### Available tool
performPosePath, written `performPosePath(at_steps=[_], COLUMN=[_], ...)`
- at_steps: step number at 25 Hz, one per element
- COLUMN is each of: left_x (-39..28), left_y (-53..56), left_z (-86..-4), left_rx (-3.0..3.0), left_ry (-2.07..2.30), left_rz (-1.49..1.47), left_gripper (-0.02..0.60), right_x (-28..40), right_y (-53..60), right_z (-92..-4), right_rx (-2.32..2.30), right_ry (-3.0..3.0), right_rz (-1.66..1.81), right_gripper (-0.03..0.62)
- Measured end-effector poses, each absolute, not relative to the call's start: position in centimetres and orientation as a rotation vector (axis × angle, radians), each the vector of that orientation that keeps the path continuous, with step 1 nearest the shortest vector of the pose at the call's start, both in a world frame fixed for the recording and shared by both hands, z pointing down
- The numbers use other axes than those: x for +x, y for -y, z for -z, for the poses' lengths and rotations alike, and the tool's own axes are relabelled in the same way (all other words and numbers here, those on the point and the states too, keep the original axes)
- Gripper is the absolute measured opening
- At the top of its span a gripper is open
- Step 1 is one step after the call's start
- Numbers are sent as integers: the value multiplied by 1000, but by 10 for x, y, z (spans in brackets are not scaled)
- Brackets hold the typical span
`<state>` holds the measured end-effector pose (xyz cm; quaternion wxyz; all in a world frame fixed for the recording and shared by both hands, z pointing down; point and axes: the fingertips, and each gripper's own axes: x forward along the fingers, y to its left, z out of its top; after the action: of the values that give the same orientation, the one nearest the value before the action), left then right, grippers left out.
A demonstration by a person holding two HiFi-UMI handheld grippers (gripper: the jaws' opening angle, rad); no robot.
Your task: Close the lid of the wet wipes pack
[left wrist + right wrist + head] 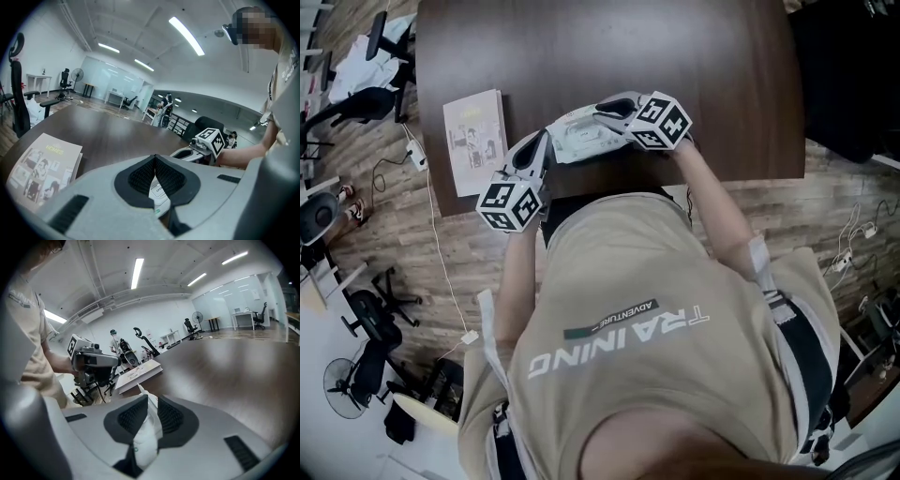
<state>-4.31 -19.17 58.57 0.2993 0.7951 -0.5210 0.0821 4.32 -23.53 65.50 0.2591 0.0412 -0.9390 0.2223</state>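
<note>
Wet wipes pack [146, 430], soft white plastic, pinched between ribbed black fingers [171, 416].

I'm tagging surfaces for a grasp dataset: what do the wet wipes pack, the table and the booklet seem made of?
Wet wipes pack: soft white plastic film, probably; it crumples where the right gripper pinches it. Table: dark wood or wood-look laminate, smooth, with a soft sheen. Booklet: printed paper, thin and flat, page edges showing.

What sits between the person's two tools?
The wipes pack, seen in the head view: it spans the gap, with the left tool and the right tool each clamped on one end.
</note>
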Motion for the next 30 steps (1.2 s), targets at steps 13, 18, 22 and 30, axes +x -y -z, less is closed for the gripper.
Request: performPosePath(at_steps=[13,18,22,30], left_x=[-50,-45,-45,-42], left_y=[178,175,171,173], left_z=[-594,-597,-600,-606], left_rx=[2097,2100,2092,2073], left_ry=[1382,1376,1377,1362], left_rz=[-233,-246,-254,-247], left_gripper=[5,5,5,5], right_x=[58,62,62,62], right_y=[208,200,197,191], right_z=[-660,-672,-679,-695], right_rx=[109,104,93,83], right_ry=[2502,2476,2463,2405], right_rz=[-586,-596,-606,-500], right_gripper=[64,67,71,71])
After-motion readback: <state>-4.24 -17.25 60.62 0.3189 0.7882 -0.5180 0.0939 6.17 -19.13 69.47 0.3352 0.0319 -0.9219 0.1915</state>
